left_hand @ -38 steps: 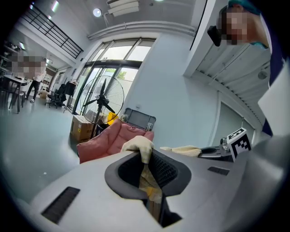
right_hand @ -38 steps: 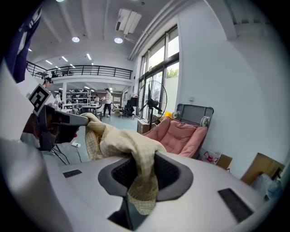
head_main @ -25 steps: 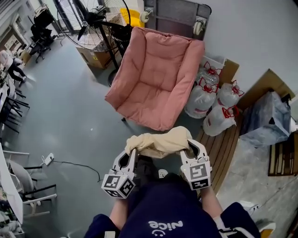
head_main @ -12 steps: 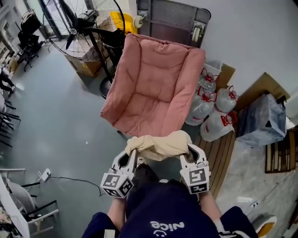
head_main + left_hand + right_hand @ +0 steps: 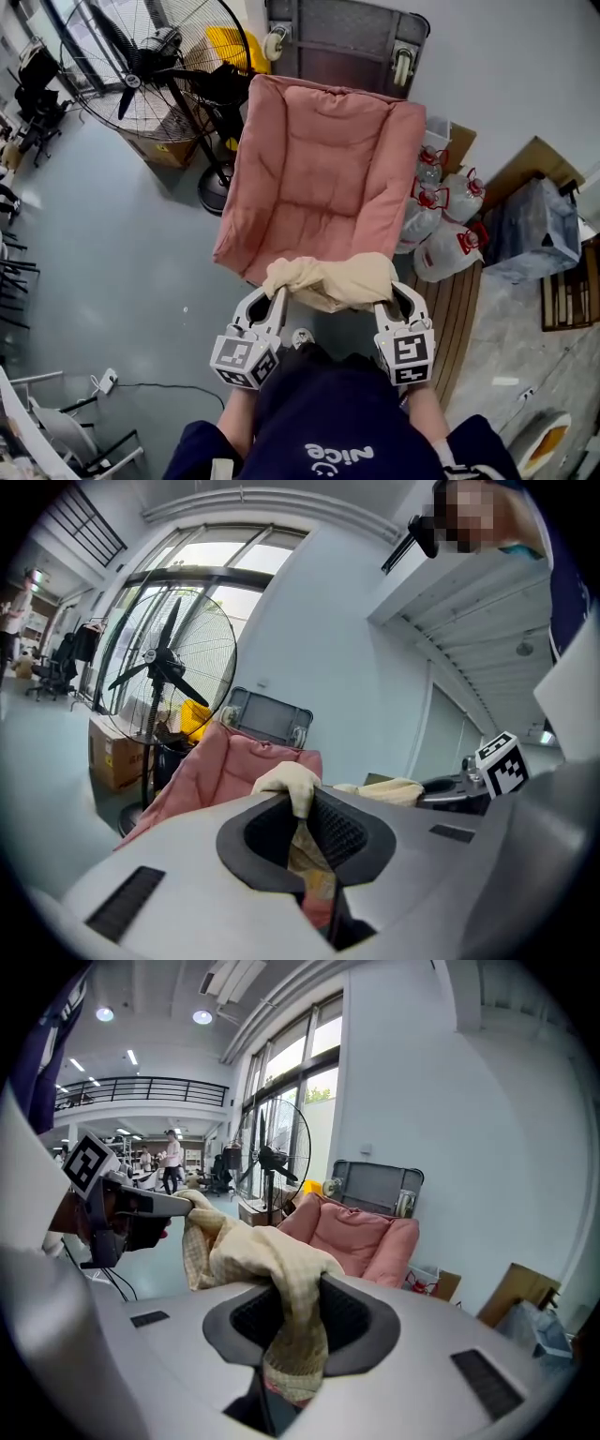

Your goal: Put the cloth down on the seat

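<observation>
The cloth (image 5: 328,281) is a soft, matt cream fabric with a fine checked weave, crumpled into folds. The seat (image 5: 323,169) is padded pink fabric, matt and quilted. The left tool (image 5: 278,294) and right tool (image 5: 386,294) have smooth, matt grey plastic shells and black ribbed pads (image 5: 347,1316). The floor (image 5: 122,234) is smooth grey with a dull sheen. The fan (image 5: 141,66) has a black metal wire cage. The jugs (image 5: 441,253) are glossy clear plastic, the boards (image 5: 459,305) slatted wood.

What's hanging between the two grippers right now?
The cloth spans the gap, its ends clamped in the left gripper and right gripper; the head view shows it.
</observation>
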Available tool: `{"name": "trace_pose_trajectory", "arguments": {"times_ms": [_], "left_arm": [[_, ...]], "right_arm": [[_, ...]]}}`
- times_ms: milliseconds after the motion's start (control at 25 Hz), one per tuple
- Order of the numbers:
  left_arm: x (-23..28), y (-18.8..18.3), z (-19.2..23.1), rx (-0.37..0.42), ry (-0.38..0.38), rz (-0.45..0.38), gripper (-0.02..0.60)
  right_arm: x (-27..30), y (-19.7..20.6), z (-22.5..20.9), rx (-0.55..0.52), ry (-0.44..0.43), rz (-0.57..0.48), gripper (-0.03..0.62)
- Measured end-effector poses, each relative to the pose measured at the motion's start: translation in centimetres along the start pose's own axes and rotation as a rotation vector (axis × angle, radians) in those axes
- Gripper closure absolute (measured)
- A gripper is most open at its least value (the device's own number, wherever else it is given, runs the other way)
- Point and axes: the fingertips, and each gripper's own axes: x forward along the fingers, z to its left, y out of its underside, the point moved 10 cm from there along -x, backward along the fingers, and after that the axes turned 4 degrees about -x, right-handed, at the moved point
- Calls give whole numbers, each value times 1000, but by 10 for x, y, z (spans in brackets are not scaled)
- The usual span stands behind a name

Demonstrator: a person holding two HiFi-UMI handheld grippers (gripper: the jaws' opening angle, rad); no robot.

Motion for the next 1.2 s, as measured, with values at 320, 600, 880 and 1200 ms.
{"name": "trace_pose_trajectory", "arguments": {"times_ms": [320,600,880,1200], "left_arm": [[16,-24,52,3,28,9,537],[21,-37,68,-20,16,-21,538],[43,-52,74,-7,-9,-28,537],[80,-67,83,-8,-41,-36,537]], "right_arm": [[41,-18,22,32,35,11,477],[61,-31,24,24,11,9,477],[82,-47,7,10,-8,3,477],[115,-61,-19,-20,-33,-1,477]]}}
